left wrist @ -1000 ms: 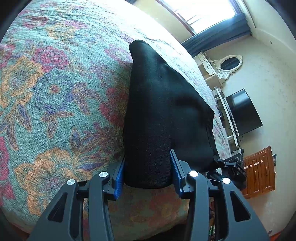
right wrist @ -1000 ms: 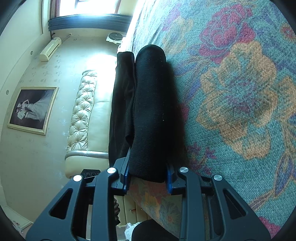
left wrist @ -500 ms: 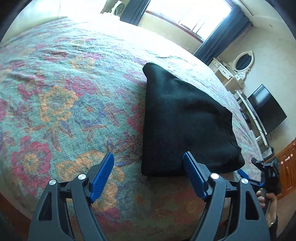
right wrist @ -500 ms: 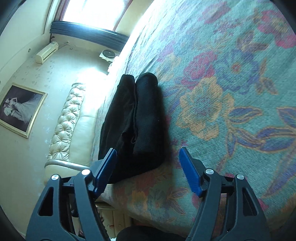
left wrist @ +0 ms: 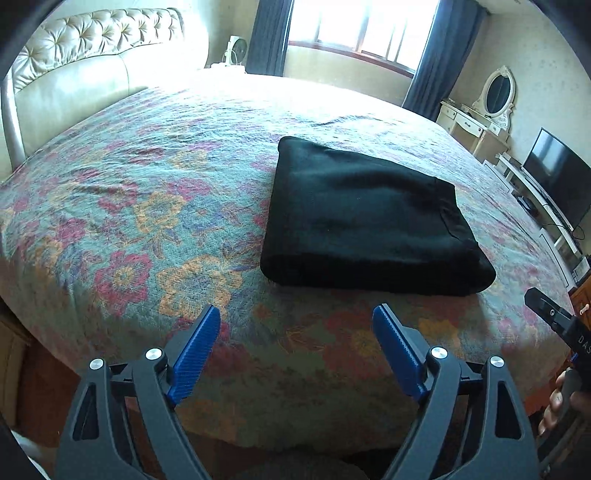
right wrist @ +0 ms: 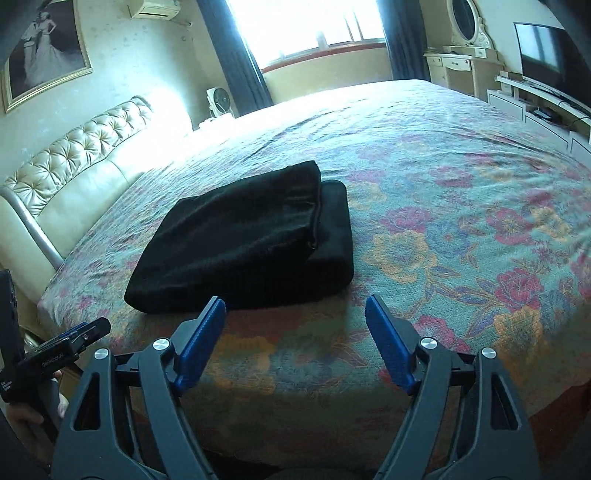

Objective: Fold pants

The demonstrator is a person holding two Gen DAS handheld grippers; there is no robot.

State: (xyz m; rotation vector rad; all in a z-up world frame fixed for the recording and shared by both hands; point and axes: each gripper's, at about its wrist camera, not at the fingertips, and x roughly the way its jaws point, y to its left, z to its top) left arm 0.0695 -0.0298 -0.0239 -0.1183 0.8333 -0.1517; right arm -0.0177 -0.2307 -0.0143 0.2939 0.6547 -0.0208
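Observation:
The black pants [left wrist: 365, 221] lie folded into a thick rectangle on the floral bedspread [left wrist: 147, 206]; they also show in the right wrist view [right wrist: 251, 236], with the top layer set back from the right edge. My left gripper [left wrist: 295, 328] is open and empty, held back from the pants near the bed's front edge. My right gripper [right wrist: 295, 317] is open and empty, also short of the pants' near edge. The other gripper shows at the right edge of the left wrist view [left wrist: 554, 321] and at the lower left of the right wrist view [right wrist: 70, 343].
A tufted cream headboard [left wrist: 74, 70] stands at the bed's left. A window with dark curtains [left wrist: 354, 29] is behind. A dresser with an oval mirror [left wrist: 484, 110] and a TV [left wrist: 557, 181] stand at the right. A fan [right wrist: 218, 99] sits by the window.
Both grippers opened and let go of the pants' near edge, then pulled back and rose. The folded pants stayed on the bed.

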